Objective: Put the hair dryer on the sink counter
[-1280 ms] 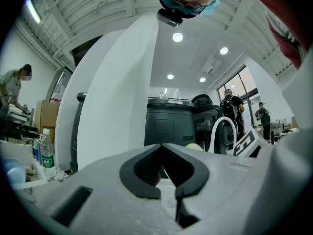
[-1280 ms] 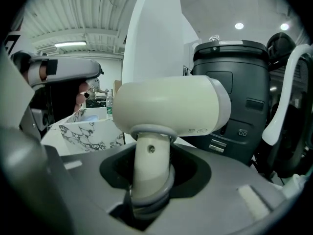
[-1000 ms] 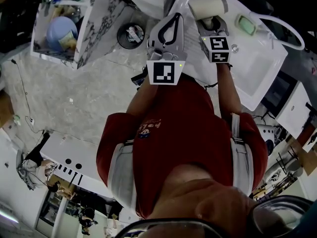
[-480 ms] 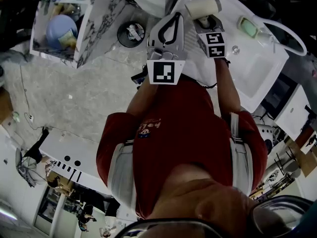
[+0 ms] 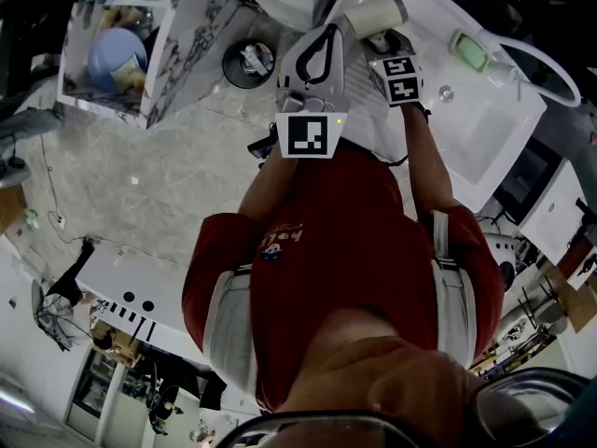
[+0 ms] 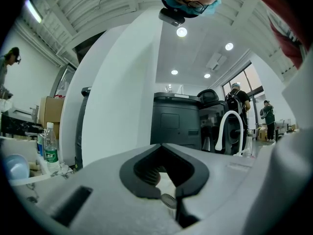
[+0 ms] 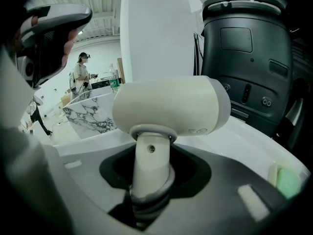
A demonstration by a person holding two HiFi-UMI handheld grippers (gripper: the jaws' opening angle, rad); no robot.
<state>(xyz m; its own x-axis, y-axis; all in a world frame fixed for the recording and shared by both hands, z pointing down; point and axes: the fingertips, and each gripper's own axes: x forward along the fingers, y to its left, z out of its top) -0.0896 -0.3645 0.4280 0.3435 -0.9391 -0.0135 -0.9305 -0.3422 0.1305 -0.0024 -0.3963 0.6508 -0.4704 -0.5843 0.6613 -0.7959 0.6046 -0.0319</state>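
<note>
Cream hair dryer [image 7: 171, 104] is hanging pinched in the right hand-held gripper [image 7: 149, 185]; at its nine o'clock, left hand-held gripper [image 5: 326, 35] is hovering pressed together.

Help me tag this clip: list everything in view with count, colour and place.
sink counter: one, white, upper right of head view
hair dryer: one, cream, handle in right gripper, over sink counter
faucet: one, white, arched, at sink
soap bar: one, pale green, counter near faucet
bin: one, dark, round, floor
marbled box: one, white-grey, floor left, holds blue bowl
bottle: one, clear, green label, far left
dark machine: one, black, behind counter
left gripper: one, grey, jaws together, empty
right gripper: one, grey, shut on hair dryer handle
</note>
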